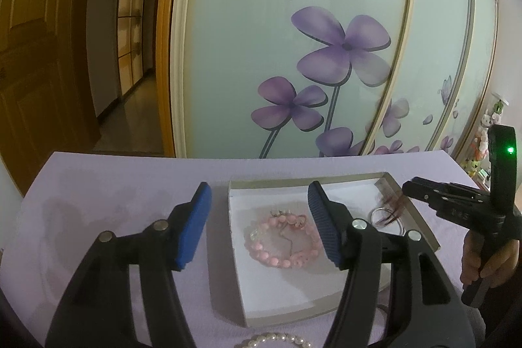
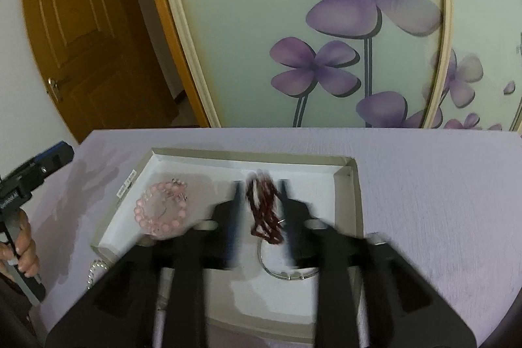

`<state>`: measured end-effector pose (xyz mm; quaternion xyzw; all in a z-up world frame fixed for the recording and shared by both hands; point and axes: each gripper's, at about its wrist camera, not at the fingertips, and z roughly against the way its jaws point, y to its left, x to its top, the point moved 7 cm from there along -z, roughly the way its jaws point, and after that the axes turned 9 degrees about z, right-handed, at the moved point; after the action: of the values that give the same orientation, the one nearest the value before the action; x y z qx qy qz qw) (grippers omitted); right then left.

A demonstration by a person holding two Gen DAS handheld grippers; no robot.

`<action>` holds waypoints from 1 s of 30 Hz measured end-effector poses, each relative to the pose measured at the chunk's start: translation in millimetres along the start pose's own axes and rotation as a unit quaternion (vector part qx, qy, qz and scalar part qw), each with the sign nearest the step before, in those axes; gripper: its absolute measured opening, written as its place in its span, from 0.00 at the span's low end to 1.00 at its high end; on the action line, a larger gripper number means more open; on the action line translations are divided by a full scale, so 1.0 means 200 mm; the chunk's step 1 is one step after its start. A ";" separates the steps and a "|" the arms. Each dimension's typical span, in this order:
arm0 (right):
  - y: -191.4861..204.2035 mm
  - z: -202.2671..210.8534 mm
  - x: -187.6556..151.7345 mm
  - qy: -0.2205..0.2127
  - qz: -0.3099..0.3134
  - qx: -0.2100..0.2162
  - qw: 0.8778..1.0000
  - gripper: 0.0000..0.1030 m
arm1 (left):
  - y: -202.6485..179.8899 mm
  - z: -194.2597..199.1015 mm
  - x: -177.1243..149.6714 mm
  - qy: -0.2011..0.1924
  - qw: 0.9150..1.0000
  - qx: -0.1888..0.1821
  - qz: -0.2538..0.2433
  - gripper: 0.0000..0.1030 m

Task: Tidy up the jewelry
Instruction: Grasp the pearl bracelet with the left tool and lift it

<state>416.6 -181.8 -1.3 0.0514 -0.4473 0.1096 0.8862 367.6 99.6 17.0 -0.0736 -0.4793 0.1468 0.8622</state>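
Note:
A shallow white box [image 1: 293,180] lies on the lilac table. In it rest a pink bead bracelet [image 1: 284,237] and a silver bangle [image 1: 381,214]. My left gripper [image 1: 259,194] hovers open over the box's left half, and the pink bracelet shows below its blue pads, untouched. In the right wrist view my right gripper [image 2: 260,185] stands open over the box [image 2: 254,154]. A dark red bead strand [image 2: 264,207] lies blurred between its fingers with gaps on both sides, above the bangle [image 2: 287,273]. The pink bracelet [image 2: 163,207] sits to its left.
A pearl string [image 1: 277,340] lies on the table [image 1: 114,178] in front of the box, also seen as pearls [image 2: 98,269]. A person's hand [image 1: 486,260] holds the right gripper's handle. A sliding wardrobe door with purple flowers [image 1: 342,48] stands behind the table; a wooden door [image 2: 81,38] is at left.

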 end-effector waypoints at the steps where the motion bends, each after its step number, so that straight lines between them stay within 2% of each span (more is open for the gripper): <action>1: 0.00 0.01 -0.01 -0.003 0.003 -0.002 1.000 0.48 | 0.00 0.00 0.00 0.000 1.000 -0.001 0.000 0.60; 10: 0.05 0.26 -0.13 -0.028 0.000 0.010 1.000 0.48 | 0.03 0.06 -0.06 0.010 1.000 -0.004 0.004 0.60; 12: 0.08 0.33 -0.17 -0.036 -0.001 0.018 0.999 0.48 | 0.04 0.10 -0.09 0.016 1.000 -0.004 0.003 0.63; 15: 0.14 0.44 -0.23 -0.046 0.002 0.024 0.999 0.48 | 0.07 0.16 -0.18 0.026 1.000 -0.004 0.002 0.66; 20: 0.20 0.58 -0.34 -0.055 -0.004 0.040 0.998 0.48 | 0.10 0.23 -0.39 0.065 0.998 0.000 0.002 0.69; 22: 0.22 0.64 -0.40 -0.058 -0.006 0.042 0.997 0.48 | 0.12 0.26 -0.48 0.081 0.997 0.000 0.002 0.69; 28: 0.31 0.70 -0.55 -0.044 0.001 0.048 0.998 0.48 | 0.18 0.27 -0.63 0.106 0.994 0.022 0.006 0.68; 30: 0.33 0.71 -0.59 -0.040 -0.001 0.054 0.998 0.48 | 0.18 0.26 -0.67 0.117 0.993 0.029 0.008 0.64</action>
<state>222.5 -162.6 -11.4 0.1036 -0.4760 0.1303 0.8636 250.5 90.2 -73.9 -0.0694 -0.3699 0.1573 0.9130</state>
